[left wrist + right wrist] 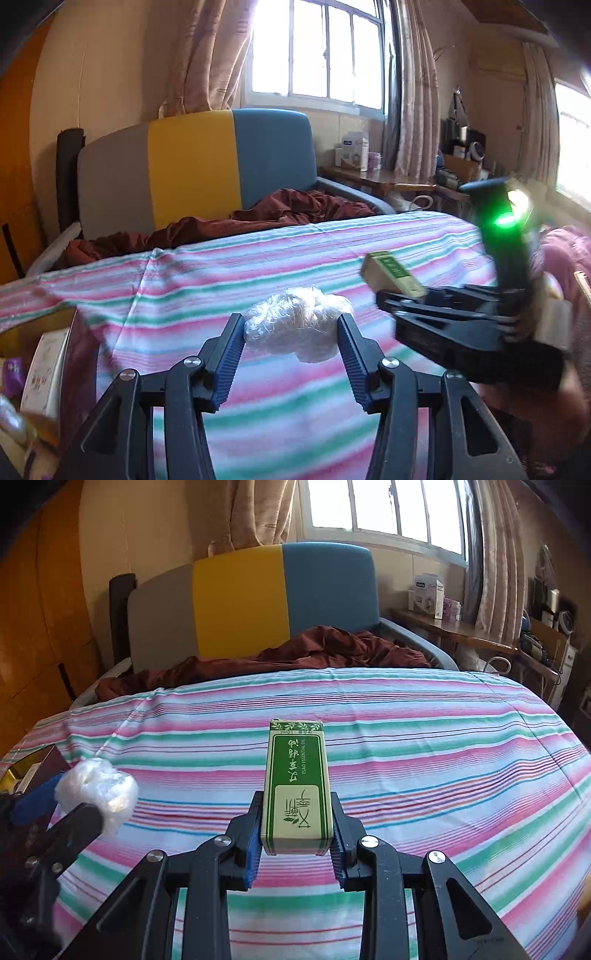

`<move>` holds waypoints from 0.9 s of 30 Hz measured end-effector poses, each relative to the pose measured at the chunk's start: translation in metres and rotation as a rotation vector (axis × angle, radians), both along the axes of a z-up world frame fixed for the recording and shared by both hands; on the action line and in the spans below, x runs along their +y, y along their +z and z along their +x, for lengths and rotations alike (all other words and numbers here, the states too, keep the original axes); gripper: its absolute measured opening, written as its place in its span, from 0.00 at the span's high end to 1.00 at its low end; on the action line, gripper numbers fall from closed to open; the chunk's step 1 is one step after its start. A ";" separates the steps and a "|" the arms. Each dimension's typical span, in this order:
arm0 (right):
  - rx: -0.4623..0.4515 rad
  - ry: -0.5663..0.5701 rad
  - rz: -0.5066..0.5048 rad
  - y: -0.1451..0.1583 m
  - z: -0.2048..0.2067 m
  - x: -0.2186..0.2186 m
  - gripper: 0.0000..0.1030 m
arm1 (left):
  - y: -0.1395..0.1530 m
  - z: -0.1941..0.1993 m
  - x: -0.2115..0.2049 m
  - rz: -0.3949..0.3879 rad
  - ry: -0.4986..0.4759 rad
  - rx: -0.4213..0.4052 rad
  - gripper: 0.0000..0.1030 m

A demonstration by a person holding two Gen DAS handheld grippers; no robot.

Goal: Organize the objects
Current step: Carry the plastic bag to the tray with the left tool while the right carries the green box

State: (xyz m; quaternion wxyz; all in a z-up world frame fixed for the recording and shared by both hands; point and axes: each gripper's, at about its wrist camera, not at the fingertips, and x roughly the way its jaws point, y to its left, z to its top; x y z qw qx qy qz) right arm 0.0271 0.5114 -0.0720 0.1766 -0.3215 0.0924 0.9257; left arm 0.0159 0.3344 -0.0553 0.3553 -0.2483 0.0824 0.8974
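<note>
Green essential-oil box clamped in the right gripper, crumpled plastic wad in the left gripper, both carried above the striped bed for sorting.

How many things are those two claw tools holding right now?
2. The left gripper clamps a crumpled plastic bundle; the right gripper clamps a green box. Both are above the striped bedsheet.

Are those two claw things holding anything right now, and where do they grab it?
Left hand-held gripper squeezes a crumpled plastic wrap ball by its sides. Right hand-held gripper clamps the green essential oil box near its lower end.
</note>
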 end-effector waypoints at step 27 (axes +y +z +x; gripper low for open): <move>0.025 0.216 -0.008 0.029 0.016 -0.124 0.70 | 0.012 -0.051 -0.222 0.144 0.355 -0.263 0.50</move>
